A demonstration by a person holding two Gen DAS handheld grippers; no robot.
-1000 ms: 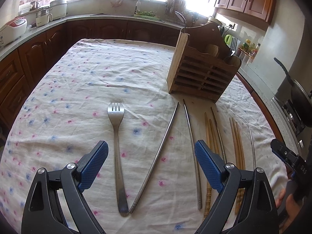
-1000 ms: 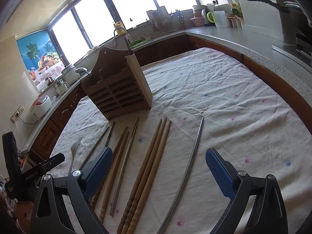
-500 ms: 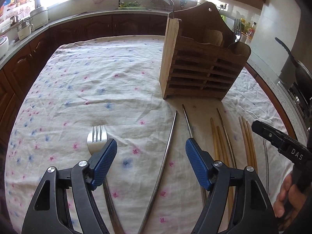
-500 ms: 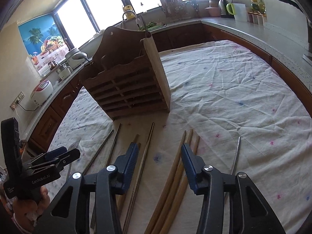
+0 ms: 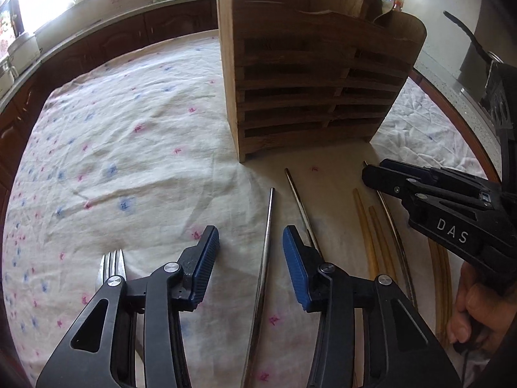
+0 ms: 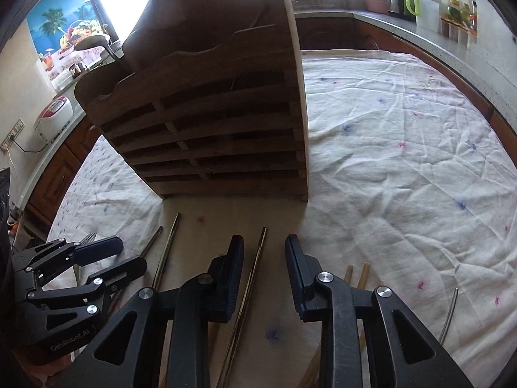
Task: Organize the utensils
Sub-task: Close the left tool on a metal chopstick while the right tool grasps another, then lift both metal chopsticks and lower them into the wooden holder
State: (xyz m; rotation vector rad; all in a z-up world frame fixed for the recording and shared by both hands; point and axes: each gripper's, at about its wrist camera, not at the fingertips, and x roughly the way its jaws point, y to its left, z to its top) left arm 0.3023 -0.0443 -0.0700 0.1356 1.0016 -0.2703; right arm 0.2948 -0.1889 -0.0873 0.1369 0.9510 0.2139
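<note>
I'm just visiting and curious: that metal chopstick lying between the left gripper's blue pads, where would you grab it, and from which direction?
Judging by its pose, grip the metal chopstick on its thin shaft, where it already runs between the open left gripper. It lies flat on the cloth, pointing toward the wooden holder, so come straight down from above with one pad on each long side. Its slim, smooth shaft may slip, so close squarely.

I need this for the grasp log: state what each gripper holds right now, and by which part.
Nothing is held. The left gripper is open astride a metal chopstick on the cloth; the right gripper is open astride another chopstick.
</note>
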